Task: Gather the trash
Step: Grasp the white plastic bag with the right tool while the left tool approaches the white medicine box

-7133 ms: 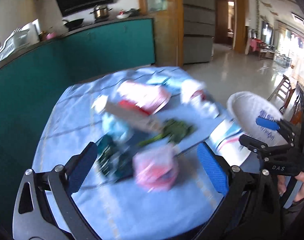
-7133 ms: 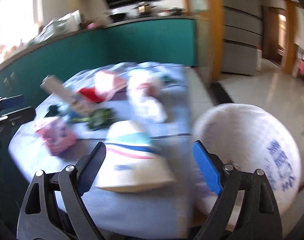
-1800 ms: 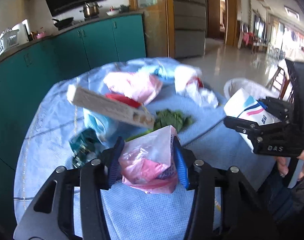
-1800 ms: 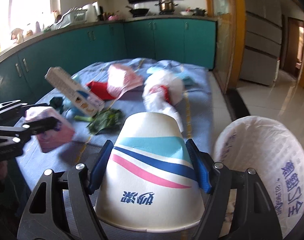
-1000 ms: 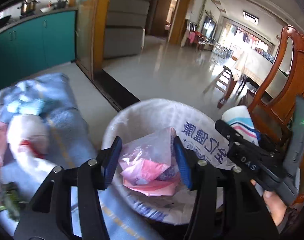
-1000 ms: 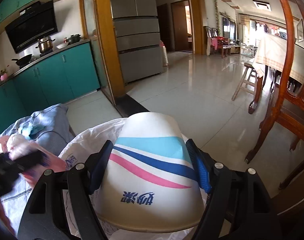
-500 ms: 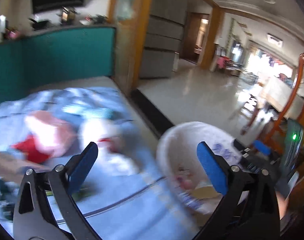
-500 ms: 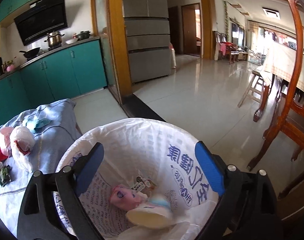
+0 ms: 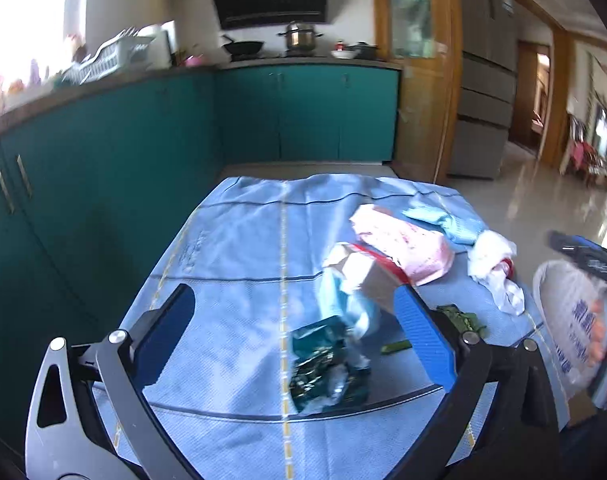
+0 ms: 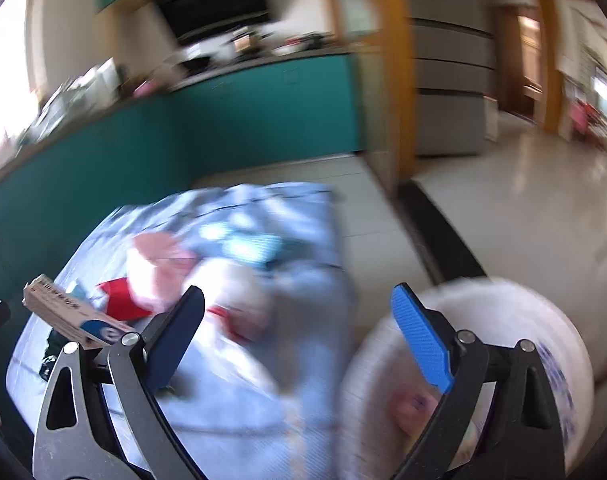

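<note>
Trash (image 9: pixel 329 364) lies scattered on the blue cloth (image 9: pixel 231 248) ahead of the left gripper (image 9: pixel 299 340), jaws apart; right gripper (image 10: pixel 299 336), also spread and empty, hovers beside the bin (image 10: pixel 543 320).

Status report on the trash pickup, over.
Left gripper and right gripper open, empty. Green wrapper ahead on table. Bin alongside. Nothing blocking.

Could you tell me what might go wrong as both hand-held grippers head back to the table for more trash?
Likely risks:
1. The long carton sits tilted on other litter; a nudge could topple it.
2. The teal foil wrapper lies in a crumpled, overlapping heap, so the open left hand-held gripper may pinch the blue tablecloth too.
3. The lined bin stands tight against the table edge; the open right hand-held gripper, swinging fast, could knock it.
</note>
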A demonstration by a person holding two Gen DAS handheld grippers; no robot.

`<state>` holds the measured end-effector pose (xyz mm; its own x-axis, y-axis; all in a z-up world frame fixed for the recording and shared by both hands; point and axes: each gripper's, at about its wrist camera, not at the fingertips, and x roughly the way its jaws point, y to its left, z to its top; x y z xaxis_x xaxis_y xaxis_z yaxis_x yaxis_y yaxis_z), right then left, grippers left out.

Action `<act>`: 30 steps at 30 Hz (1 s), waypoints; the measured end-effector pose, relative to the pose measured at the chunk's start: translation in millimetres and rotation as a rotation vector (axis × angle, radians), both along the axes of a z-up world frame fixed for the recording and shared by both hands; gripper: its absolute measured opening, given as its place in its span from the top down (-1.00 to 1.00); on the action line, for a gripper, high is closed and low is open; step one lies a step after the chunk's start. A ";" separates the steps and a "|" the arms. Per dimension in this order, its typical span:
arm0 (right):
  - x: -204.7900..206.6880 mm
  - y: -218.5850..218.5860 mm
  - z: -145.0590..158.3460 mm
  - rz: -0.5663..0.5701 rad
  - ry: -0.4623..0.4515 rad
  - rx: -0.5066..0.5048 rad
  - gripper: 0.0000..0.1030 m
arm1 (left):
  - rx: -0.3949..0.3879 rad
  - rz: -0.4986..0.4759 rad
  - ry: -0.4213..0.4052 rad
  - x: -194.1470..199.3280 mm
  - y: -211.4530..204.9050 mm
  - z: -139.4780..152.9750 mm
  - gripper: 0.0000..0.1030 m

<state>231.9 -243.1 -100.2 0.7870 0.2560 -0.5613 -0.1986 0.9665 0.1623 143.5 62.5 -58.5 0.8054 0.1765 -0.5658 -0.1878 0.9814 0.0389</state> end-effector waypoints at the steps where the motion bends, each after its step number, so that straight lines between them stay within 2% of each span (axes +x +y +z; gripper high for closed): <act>1: 10.7 16.0 -0.9 0.032 0.013 -0.020 -0.79 | -0.009 0.001 0.002 -1.3 3.3 -1.0 -0.93; 6: 43.4 77.4 -29.1 0.130 0.095 -0.119 -0.79 | -0.020 0.019 0.033 4.9 9.4 -9.6 -0.93; 7: 43.1 83.0 -33.0 0.146 0.100 -0.126 -0.65 | -0.030 0.016 0.042 7.4 9.1 -11.4 -0.93; 8: 41.1 86.2 -34.5 0.170 0.107 -0.121 -0.36 | -0.041 0.011 0.046 7.6 8.9 -12.7 -0.93; 9: 38.1 87.1 -34.3 0.187 0.110 -0.119 -0.19 | -0.060 0.001 0.050 10.4 6.8 -14.7 -0.93; 11: 30.2 83.0 -31.7 0.199 0.095 -0.120 0.40 | -0.087 -0.024 0.055 15.7 0.7 -17.5 -0.93; 14: 14.1 63.3 -28.3 0.219 0.090 -0.056 0.59 | -0.076 -0.046 0.060 26.0 -11.7 -21.7 -0.93; 21: -21.7 33.1 -19.6 0.273 0.052 0.034 0.58 | -0.086 -0.044 0.059 50.0 -28.8 -26.0 -0.93; 22: -24.0 31.4 -19.8 0.292 0.048 0.050 0.41 | -0.081 -0.042 0.063 52.8 -30.1 -26.7 -0.93; 23: -25.0 29.7 -20.1 0.292 0.042 0.057 0.01 | -0.079 -0.040 0.068 56.0 -31.1 -27.6 -0.93; 25: -25.3 27.2 -19.6 0.254 0.028 0.053 -0.42 | -0.093 -0.035 0.073 59.9 -30.4 -29.7 -0.89; 26: -24.4 26.3 -19.8 0.244 0.022 0.054 -0.42 | -0.114 -0.037 0.077 60.7 -28.8 -31.1 -0.69; 27: -22.3 26.8 -21.1 0.243 0.030 0.056 -0.43 | -0.129 -0.042 0.084 61.0 -27.0 -32.5 -0.39; 28: -21.6 26.1 -21.8 0.240 0.035 0.055 -0.45 | -0.143 -0.049 0.098 61.9 -25.2 -34.7 -0.25; 29: -20.8 27.2 -23.4 0.237 0.040 0.051 -0.49 | -0.157 -0.059 0.115 62.7 -23.6 -36.9 -0.01; 30: -20.2 30.0 -25.4 0.234 0.042 0.038 -0.51 | -0.169 -0.067 0.129 62.2 -21.3 -39.1 0.04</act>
<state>211.8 -213.1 -125.6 0.6798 0.4504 -0.5788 -0.4092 0.8879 0.2103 205.7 41.2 -97.6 0.7314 0.0191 -0.6816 -0.1263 0.9861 -0.1079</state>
